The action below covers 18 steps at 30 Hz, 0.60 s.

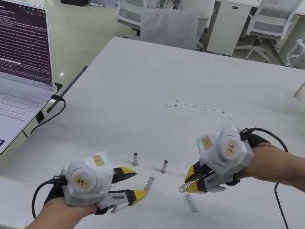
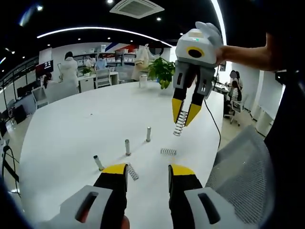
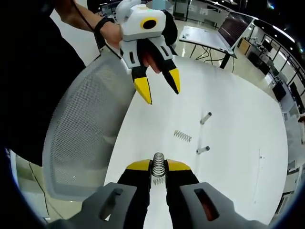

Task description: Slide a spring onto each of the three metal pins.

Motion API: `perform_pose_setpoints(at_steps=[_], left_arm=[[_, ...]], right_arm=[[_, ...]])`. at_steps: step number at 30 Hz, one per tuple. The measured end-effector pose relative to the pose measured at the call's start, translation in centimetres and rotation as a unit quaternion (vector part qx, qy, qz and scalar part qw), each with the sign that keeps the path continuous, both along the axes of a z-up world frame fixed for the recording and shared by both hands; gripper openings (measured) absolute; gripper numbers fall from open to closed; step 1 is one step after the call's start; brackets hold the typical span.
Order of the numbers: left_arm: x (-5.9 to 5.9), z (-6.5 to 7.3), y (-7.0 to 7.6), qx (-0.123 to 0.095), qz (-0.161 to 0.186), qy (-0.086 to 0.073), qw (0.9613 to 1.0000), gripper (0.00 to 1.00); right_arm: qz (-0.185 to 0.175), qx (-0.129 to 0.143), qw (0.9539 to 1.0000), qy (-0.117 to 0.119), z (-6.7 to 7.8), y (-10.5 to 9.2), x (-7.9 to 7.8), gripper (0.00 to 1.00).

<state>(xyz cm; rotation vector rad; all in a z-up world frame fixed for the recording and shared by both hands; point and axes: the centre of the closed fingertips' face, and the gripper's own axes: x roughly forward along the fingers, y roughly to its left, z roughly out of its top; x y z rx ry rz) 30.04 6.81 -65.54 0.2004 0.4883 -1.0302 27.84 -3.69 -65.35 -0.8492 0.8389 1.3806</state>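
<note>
A spring is gripped end-out by the right claw, likely for threading onto a pin. The left claw is held open, empty.

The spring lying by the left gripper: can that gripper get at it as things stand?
Probably yes. The left gripper is open, the spring lies flat just ahead of its jaws, and nothing stands between them.
</note>
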Motion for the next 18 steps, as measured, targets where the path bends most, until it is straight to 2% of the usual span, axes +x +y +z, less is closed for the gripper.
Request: perform_pose_setpoints(at_steps=[7, 18], left_arm=[[0.9, -0.3, 3.0, -0.002, 0.041, 0.004, 0.9991, 0.33], [1.2, 0.2, 5.3, 0.0, 0.069, -0.001, 0.9976, 0.38]], right_arm=[[-0.007, -0.004, 1.0, 0.003, -0.7, 0.5, 1.1, 0.08], [-0.011, -0.011, 0.9999, -0.001, -1.2, 2.7, 3.6, 0.08]])
